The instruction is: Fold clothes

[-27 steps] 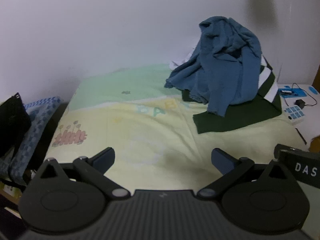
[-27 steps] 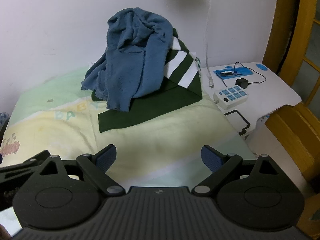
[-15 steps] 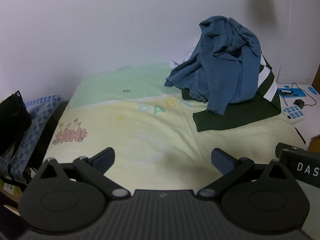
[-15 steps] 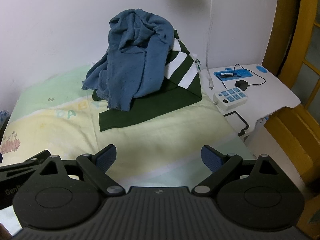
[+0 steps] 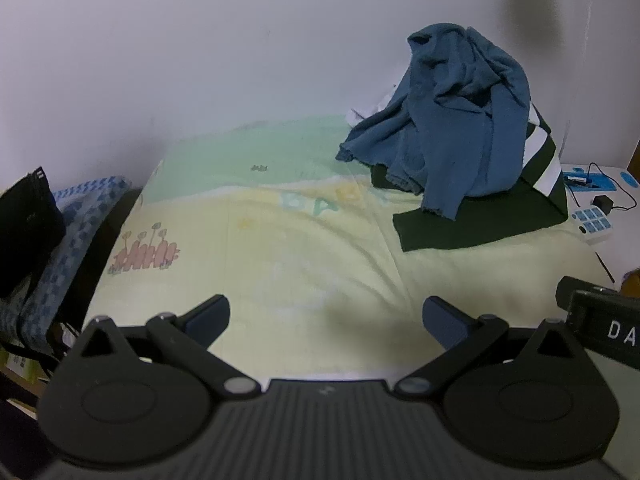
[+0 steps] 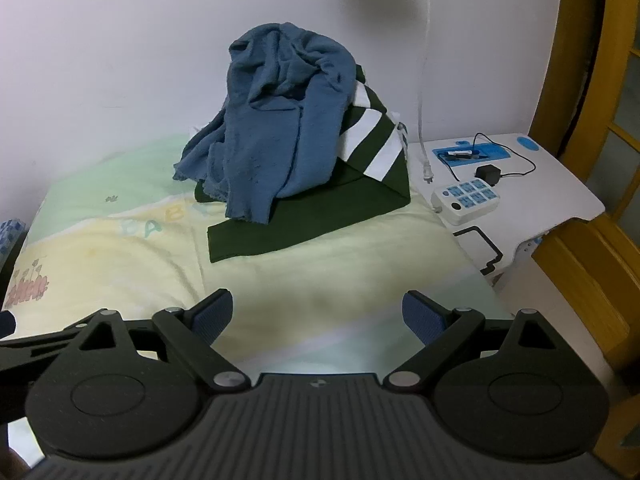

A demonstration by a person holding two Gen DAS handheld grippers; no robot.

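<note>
A crumpled blue garment [image 5: 456, 128] [image 6: 276, 128] is heaped against the wall at the far right of the bed, on top of a dark green garment with white stripes [image 5: 480, 224] [image 6: 320, 216]. My left gripper [image 5: 326, 318] stands open over the near part of the yellow sheet, well short of the heap, with nothing between its fingers. My right gripper [image 6: 318, 316] is open too, empty, over the sheet in front of the green garment. Part of the right gripper's body shows at the right edge of the left wrist view.
The bed [image 5: 280, 248] [image 6: 120, 256] has a yellow and green printed sheet. A white side table [image 6: 560, 196] at the right carries a power strip [image 6: 466, 198], an adapter and cables. Wooden door frame [image 6: 580, 80] far right. Blue checked cloth [image 5: 68, 232] and a black item [image 5: 24, 224] lie left.
Both grippers have drawn slightly closer to the clothes heap, which sits a little lower in both views. Both stay open and empty.
</note>
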